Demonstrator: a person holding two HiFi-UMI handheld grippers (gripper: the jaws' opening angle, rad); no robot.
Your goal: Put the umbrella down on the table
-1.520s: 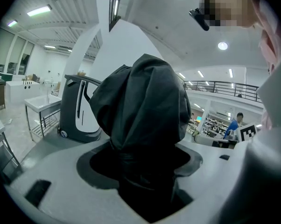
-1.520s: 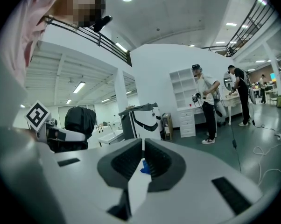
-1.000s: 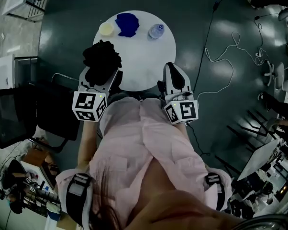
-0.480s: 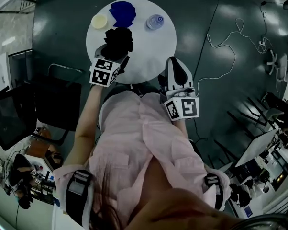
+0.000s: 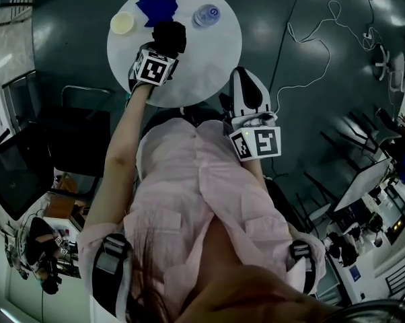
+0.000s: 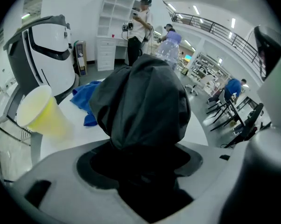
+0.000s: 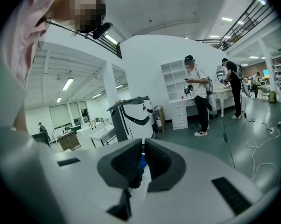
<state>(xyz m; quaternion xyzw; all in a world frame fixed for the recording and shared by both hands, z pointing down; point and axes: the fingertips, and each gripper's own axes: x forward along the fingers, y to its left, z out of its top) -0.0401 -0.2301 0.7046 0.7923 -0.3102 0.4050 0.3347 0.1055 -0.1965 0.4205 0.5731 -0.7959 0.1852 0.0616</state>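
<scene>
A folded black umbrella (image 5: 169,36) hangs over the white round table (image 5: 212,52), left of its middle. My left gripper (image 5: 163,47) is shut on it from the near side and tilts downward. In the left gripper view the umbrella (image 6: 140,101) fills the middle, wedged between the jaws of the left gripper (image 6: 140,160). My right gripper (image 5: 248,98) hovers at the table's near edge with its jaws together and nothing in them; in the right gripper view the right gripper (image 7: 143,161) points out across the room.
On the table's far side stand a yellow cup (image 5: 122,23), a blue cloth (image 5: 155,4) and a clear water bottle (image 5: 206,14). A black chair (image 5: 27,160) is at the left. A white cable (image 5: 310,32) lies on the floor to the right.
My left gripper has carried the umbrella forward and down, from the table's near left edge to above the tabletop. The right gripper has hardly moved.
</scene>
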